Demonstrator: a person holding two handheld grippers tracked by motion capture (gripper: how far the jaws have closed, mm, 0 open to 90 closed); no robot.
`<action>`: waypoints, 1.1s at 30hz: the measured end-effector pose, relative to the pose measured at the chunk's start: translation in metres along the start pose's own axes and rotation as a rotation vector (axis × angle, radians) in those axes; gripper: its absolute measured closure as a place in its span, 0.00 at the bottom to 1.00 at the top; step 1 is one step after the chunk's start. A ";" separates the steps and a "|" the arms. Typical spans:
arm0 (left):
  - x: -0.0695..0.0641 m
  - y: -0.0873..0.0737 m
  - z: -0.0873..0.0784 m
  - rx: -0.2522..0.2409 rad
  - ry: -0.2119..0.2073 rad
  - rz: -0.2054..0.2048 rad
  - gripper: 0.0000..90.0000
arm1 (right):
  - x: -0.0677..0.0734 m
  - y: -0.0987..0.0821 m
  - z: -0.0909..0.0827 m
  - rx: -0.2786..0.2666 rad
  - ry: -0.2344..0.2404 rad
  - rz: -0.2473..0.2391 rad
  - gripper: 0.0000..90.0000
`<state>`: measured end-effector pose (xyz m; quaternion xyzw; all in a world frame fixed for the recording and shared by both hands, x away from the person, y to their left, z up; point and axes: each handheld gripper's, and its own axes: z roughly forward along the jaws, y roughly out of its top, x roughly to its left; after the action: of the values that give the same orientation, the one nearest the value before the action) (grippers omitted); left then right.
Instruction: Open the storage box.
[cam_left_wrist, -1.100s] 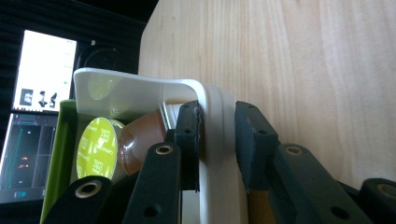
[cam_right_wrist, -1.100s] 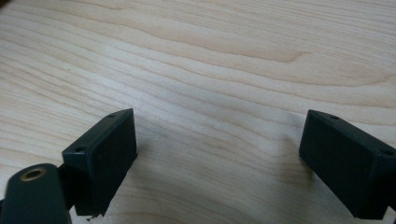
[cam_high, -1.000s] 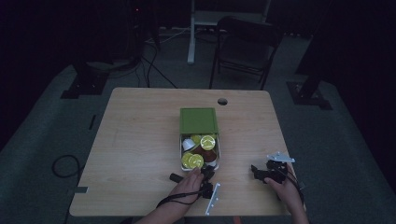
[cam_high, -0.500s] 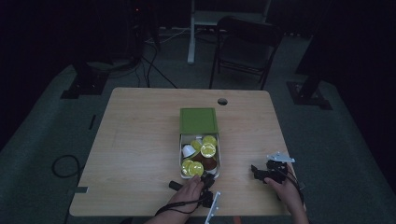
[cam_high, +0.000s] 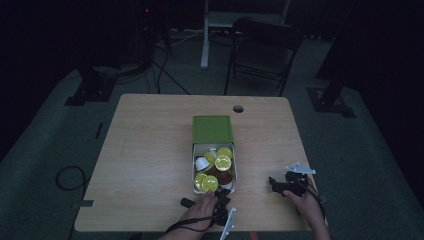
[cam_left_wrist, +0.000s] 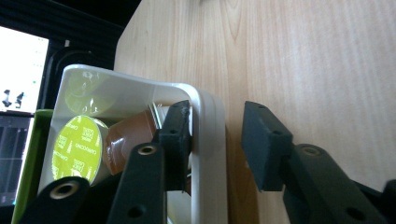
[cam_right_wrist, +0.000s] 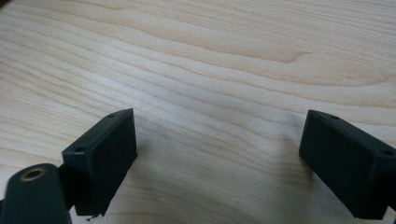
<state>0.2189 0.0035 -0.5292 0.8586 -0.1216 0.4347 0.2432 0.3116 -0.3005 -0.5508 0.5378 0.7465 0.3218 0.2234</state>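
Two black jaws of the left gripper (cam_left_wrist: 217, 142) straddle the near wall of a white rounded plastic tray (cam_left_wrist: 208, 140), one inside, one outside, having just been opening; the outer pad stands clear of the wall. Inside lie brown coffee capsules with yellow-green foil lids (cam_left_wrist: 77, 149). The tray projects from a green box sleeve (cam_high: 213, 129) on the pale wooden table (cam_high: 145, 150). The right gripper (cam_right_wrist: 217, 161), spread wide, rests apart, over bare wood.

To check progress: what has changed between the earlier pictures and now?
The white tray slid a little further out of the green box, toward the person. The left claw has just been opening: it let go of the tray's near wall, which stands between its jaws. The right claw stayed open where it was.
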 end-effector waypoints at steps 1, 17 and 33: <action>0.001 0.000 -0.002 -0.004 -0.007 -0.011 0.69 | 0.000 0.000 0.000 0.000 0.000 0.000 0.12; 0.019 -0.010 -0.023 -0.100 -0.088 -0.261 0.68 | 0.000 0.000 0.000 0.000 0.000 0.000 0.12; 0.024 -0.027 -0.038 -0.135 -0.172 -0.410 0.68 | 0.000 0.000 0.000 0.000 0.000 0.000 0.12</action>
<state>0.2184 0.0468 -0.4992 0.8811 0.0062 0.2921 0.3719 0.3116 -0.3004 -0.5508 0.5380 0.7463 0.3220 0.2234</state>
